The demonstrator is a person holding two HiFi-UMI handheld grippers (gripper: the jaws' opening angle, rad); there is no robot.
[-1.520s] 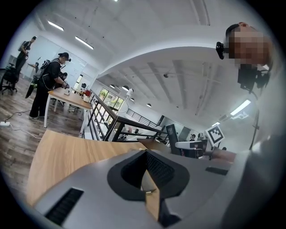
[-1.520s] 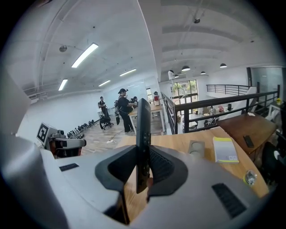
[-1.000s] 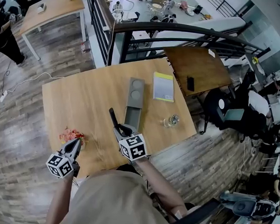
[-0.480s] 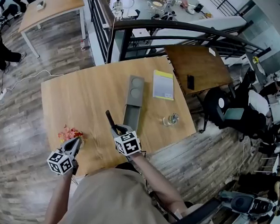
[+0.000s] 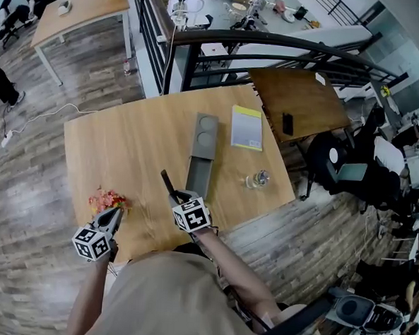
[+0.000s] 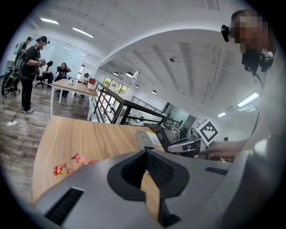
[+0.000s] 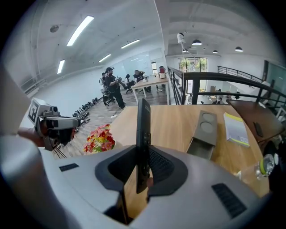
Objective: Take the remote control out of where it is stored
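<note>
We work at a wooden table (image 5: 112, 143) with a long grey box (image 5: 202, 152) lying mid-table, its near end open. Just right of its far end lies a booklet (image 5: 246, 128). Our right gripper (image 5: 177, 195), at the near edge, has its fingers clamped on the black remote control (image 5: 166, 182), outside the box and left of its open end. Our left gripper (image 5: 113, 217), fingers together on nothing, hovers beside the flowers (image 5: 107, 201) at near left.

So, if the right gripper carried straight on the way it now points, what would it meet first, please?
Most likely the bare wooden table, left of the grey storage box; the remote control clamped in the right gripper would touch first. Depth is uncertain.
</note>
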